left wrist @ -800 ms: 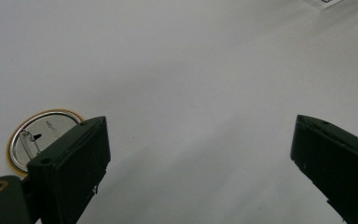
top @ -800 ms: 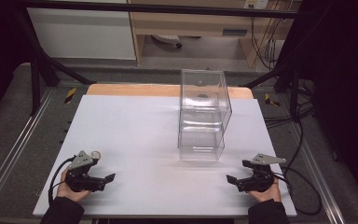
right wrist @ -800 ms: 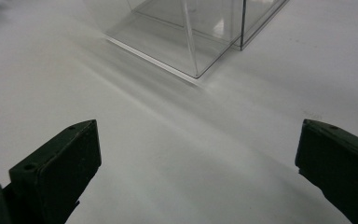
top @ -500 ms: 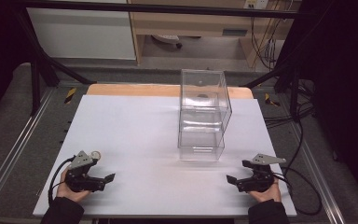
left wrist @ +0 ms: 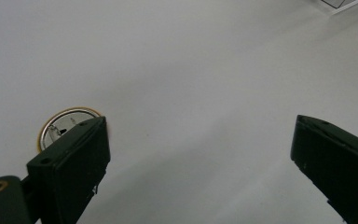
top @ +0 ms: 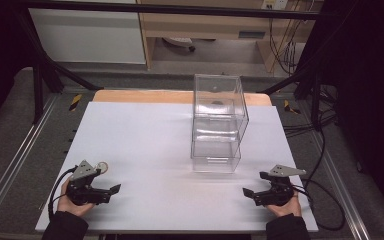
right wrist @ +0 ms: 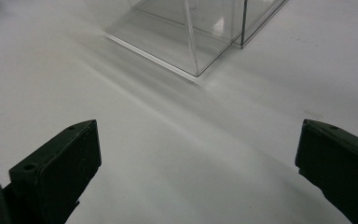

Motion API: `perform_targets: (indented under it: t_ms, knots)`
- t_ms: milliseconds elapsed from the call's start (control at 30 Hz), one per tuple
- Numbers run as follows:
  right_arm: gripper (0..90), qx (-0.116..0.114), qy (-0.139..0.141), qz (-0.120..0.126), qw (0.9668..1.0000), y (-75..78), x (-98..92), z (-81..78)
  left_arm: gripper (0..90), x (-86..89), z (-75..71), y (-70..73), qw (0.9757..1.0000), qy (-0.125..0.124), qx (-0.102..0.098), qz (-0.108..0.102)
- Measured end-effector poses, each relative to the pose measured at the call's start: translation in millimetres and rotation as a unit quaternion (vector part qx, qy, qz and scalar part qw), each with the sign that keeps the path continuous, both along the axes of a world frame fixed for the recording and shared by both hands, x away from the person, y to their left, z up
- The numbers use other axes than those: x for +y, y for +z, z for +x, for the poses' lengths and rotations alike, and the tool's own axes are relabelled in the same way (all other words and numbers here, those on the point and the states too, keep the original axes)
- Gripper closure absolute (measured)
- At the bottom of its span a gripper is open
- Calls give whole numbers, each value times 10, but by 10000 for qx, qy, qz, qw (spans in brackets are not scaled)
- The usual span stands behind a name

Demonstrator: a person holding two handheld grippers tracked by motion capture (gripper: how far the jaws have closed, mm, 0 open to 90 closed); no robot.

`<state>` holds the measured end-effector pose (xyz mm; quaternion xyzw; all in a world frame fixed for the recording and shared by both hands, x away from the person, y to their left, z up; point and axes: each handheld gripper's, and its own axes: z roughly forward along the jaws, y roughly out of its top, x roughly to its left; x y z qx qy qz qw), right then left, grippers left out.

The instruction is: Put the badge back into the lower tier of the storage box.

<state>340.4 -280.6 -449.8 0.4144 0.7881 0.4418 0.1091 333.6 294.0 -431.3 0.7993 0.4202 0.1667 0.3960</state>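
Nothing moved since earlier frames; our left gripper (top: 114, 189) and right gripper (top: 246, 192) spread, empty; small round gold-rimmed disc (left wrist: 64, 125) and clear plastic stacked box (top: 217, 125) untouched.

The right claw (right wrist: 198, 172) hangs low over the white surface (right wrist: 121, 116), its two black jaws rising from the bottom corners and standing wide apart, with only bare surface between them. Ahead of the jaws, near the top of the picture, a clear plastic box (right wrist: 191, 32) stands on the surface, one lower corner pointing toward the claw. Its walls are see-through, and a faint shadow spreads from its base. The box and the jaws are well apart.
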Motion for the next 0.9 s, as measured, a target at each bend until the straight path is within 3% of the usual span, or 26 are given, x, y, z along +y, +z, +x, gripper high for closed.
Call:
perform_targets:
  t_ms: [500,900]
  knots:
    - [7,-63,12,-48,10000,1,-6,0,45,66,116,97,9996,248,96,118]
    - [7,-29,-8,-60,10000,0,1,-4,44,192,291,177,9982,555,176,117]
